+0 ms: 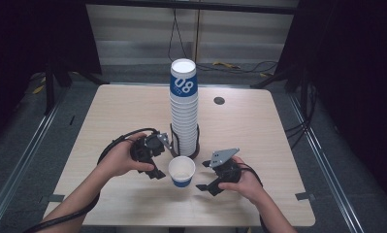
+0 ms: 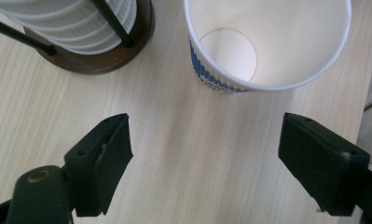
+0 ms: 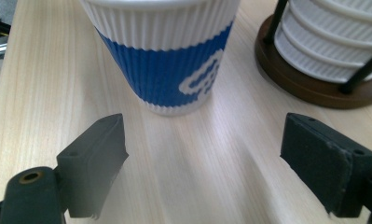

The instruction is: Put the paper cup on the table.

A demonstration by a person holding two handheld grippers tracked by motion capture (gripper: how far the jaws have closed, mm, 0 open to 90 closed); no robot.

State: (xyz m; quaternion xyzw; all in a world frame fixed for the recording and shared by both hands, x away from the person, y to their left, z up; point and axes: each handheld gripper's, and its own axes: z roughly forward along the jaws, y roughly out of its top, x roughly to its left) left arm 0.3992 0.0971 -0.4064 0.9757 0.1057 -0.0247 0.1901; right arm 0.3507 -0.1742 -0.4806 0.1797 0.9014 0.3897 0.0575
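Note:
A single white and blue ribbed paper cup [image 1: 182,171] stands upright and empty on the table between both hands. My left gripper [image 1: 158,162] sits just left of the cup, open; in the left gripper view the cup [image 2: 267,44] is just beyond its wide-apart jaws. My right gripper [image 1: 205,180] is open just right of the cup, whose blue band [image 3: 167,60] shows close ahead in the right gripper view. Behind the cup rises a tall stack of the same cups [image 1: 184,109] in a dark wire holder with a round wooden base [image 2: 104,56] [image 3: 309,84].
The light wooden table [image 1: 123,111] has a small round black grommet [image 1: 219,100] at the back right. Cables lie on the floor beyond the far edge. Tape marks sit near the front corners.

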